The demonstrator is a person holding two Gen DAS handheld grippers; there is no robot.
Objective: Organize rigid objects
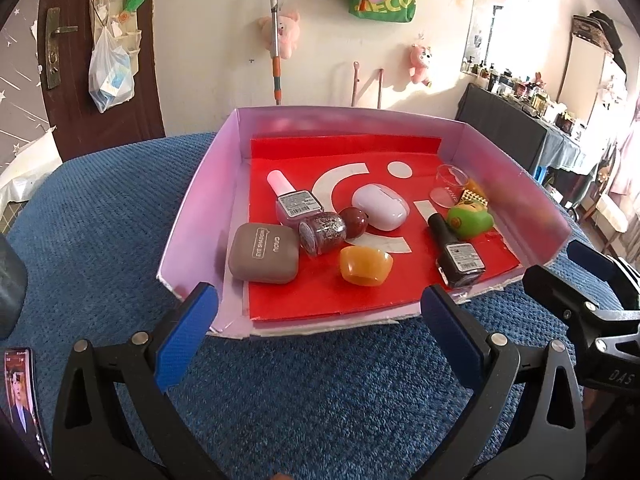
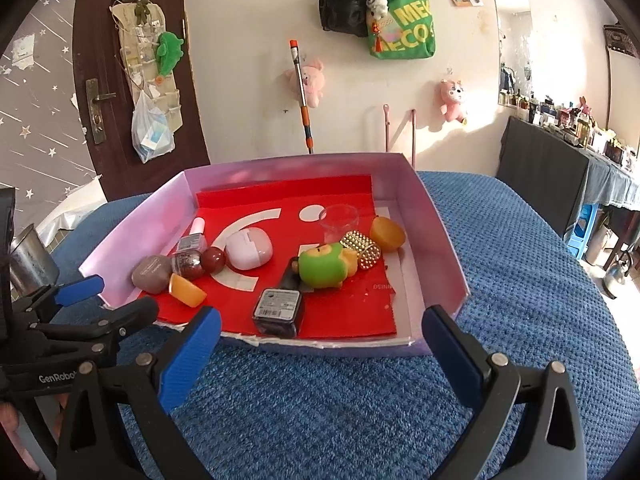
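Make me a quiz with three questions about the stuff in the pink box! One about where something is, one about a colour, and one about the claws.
1. Where does the green toy lie?
A. in the box, beside the dark nail polish bottle
B. on the blue cover outside the box
C. inside the clear cup

2. What colour is the cap of the nail polish bottle next to the grey eyeshadow case?
A. green
B. pale pink
C. yellow

3. How are the two claws?
A. both open and holding nothing
B. left shut on the white case
C. right shut on the cup

Answers:
1 A: the toy rests on the red liner of the pink box, against the dark bottle.
2 B: the cap is pale pink.
3 A: the left claw and right claw gape in front of the box, fingers apart.
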